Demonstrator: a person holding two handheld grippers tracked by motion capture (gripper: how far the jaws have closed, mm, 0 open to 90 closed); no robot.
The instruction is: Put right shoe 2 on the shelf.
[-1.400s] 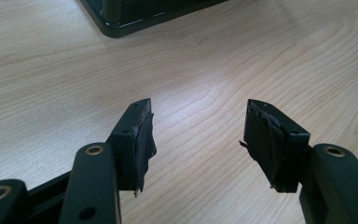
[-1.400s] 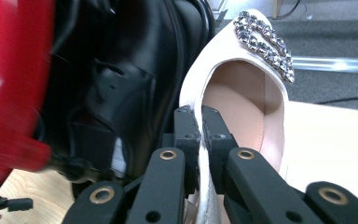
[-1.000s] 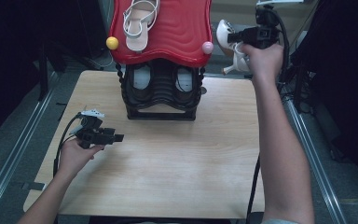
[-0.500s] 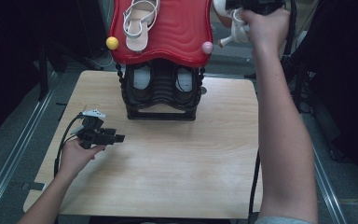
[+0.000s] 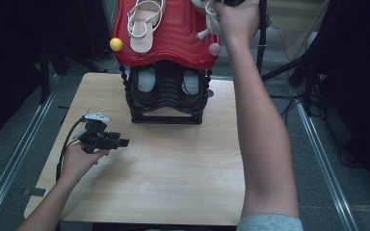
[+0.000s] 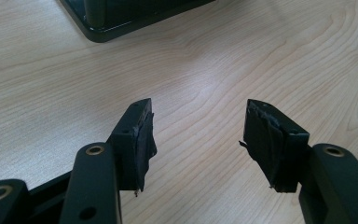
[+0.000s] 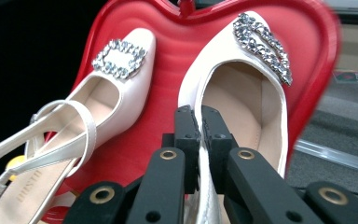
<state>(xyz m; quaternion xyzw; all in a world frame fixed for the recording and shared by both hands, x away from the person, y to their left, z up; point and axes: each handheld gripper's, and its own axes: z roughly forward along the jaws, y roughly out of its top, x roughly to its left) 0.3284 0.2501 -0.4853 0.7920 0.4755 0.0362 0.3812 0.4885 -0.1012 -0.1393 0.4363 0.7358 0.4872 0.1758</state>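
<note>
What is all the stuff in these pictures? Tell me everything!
Slingback shoes: two, cream-white with sparkly buckles; one lying on the red tray, the other pinched at its rim above the tray.
Tray: one, red, ridged, on top of the rack.
Shoe rack: one, black, at the table's far edge, pale shoes inside.
Balls: one yellow, one pink, at the tray's corners.
Table: one, light wood.
Left gripper: black, jaws open, low over the table.
Right gripper: black, shut on the shoe.
</note>
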